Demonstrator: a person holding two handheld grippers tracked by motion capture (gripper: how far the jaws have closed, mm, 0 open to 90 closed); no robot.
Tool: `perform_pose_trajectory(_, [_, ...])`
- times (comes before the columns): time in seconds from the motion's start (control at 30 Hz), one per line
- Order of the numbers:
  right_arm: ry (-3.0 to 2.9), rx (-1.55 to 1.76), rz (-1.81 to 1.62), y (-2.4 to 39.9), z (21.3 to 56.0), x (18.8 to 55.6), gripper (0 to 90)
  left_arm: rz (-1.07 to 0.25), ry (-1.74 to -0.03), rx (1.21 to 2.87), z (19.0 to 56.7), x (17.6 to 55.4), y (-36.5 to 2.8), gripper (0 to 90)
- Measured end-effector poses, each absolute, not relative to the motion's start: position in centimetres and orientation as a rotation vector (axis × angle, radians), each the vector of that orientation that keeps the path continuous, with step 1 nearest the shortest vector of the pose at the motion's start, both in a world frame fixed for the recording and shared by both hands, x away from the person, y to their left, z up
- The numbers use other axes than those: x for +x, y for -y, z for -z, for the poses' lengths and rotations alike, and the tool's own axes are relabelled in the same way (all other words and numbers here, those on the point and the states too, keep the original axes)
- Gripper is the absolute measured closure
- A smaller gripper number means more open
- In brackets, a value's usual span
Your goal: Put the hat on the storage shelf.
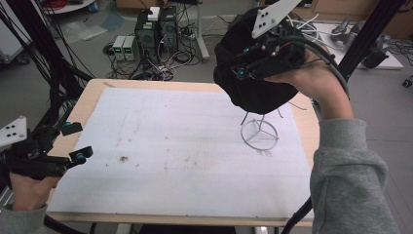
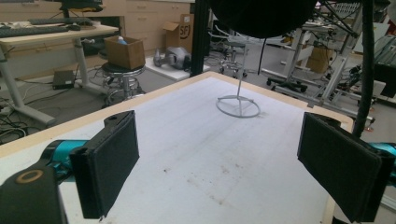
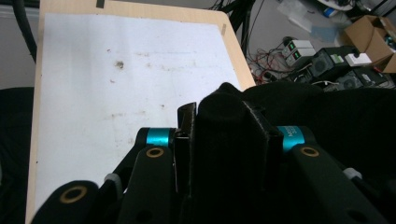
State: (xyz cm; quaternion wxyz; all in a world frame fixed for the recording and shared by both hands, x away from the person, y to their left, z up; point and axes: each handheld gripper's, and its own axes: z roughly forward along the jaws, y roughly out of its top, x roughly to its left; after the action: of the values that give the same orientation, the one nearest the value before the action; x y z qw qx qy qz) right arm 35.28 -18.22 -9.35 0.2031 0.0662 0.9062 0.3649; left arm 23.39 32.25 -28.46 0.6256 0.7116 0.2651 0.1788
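1. Cables, computer boxes and a stool crowd the lab floor beyond the tabletop, which is covered by a white sheet with a few small stains.
2. My right tongs are clamped on a fold of the black hat; in the right gripper view the dark fabric is squeezed between the two pads, with the rest of the hat bulging off to one side.
3. Just under the hat stands the white wire stand, a ring base flat on the sheet near the far right part of the tabletop, with a thin stem rising from its hub (the top of the stem is hidden by the hat, so I cannot tell whether the two touch yet).
4. That is the relation that counts: the stem's long axis is upright, the hat hangs directly above it, so I judge the coming move to be a straight lowering, with the hat's hollow centred over the stem.
5. My right hand is plainly the nearer one. My left tongs hover at the near left edge, well apart from the stand, jaws wide and nothing between them; from there the stand sits far ahead under the hat.
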Motion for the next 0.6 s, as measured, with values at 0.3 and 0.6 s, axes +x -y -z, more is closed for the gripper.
perform_pose_trajectory(0.3, [-2.523,0.232,-0.983,18.6,10.4,34.8,64.7,-0.411,-0.598,1.634,28.3,23.1,-32.0,12.8])
perform_pose_trajectory(0.6, [-2.510,0.234,-0.975,18.6,10.9,34.7,57.3,-0.409,-0.600,1.633,28.3,23.2,-32.0,12.8])
